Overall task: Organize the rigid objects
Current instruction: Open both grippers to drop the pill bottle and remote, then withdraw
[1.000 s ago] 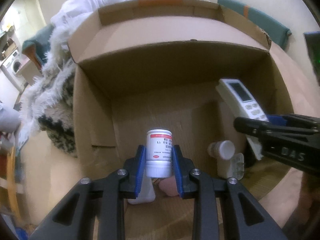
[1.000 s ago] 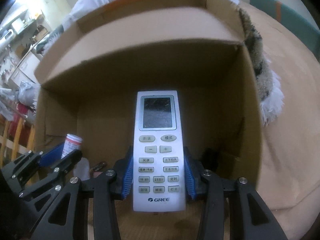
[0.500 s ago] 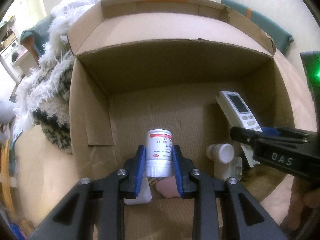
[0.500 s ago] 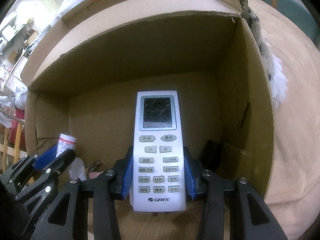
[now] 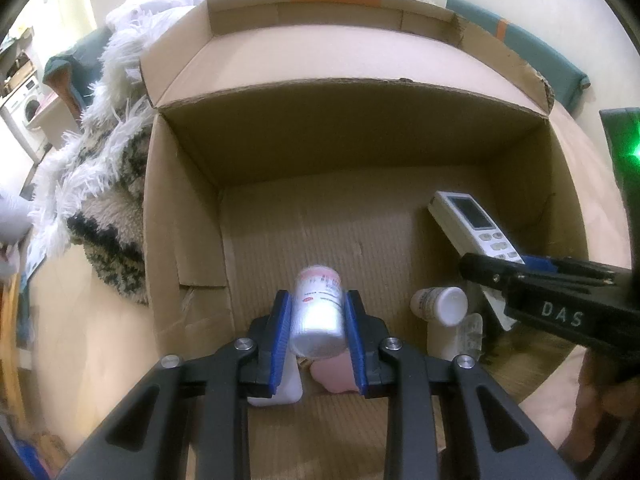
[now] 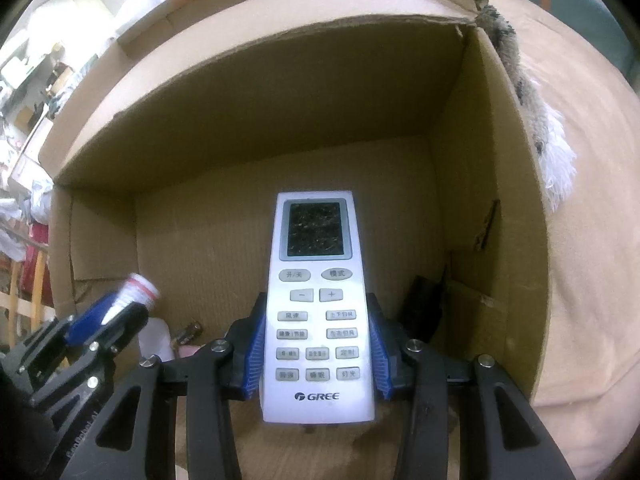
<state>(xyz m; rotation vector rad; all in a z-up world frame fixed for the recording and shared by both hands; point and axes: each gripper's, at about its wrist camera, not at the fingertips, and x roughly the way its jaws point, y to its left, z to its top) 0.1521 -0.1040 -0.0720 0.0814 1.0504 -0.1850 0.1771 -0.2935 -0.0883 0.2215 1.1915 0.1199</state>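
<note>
While both loads hang inside the box point(image 5: 184, 216), set them down apart.
Left gripper point(image 5: 318, 332): clamped on bottle point(image 5: 318, 312), over near floor, left.
Right gripper point(image 6: 316, 354): clamped on remote point(image 6: 318, 300), right side.
Your move: lower each to the cardboard before releasing; avoid the capped bottle point(image 5: 440, 306) between.

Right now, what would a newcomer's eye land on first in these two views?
The open cardboard box fills both views. Inside it, the right gripper clamps a white Gree remote control by its sides, and the left gripper clamps a white pill bottle; another white bottle lies on the box floor.
</note>
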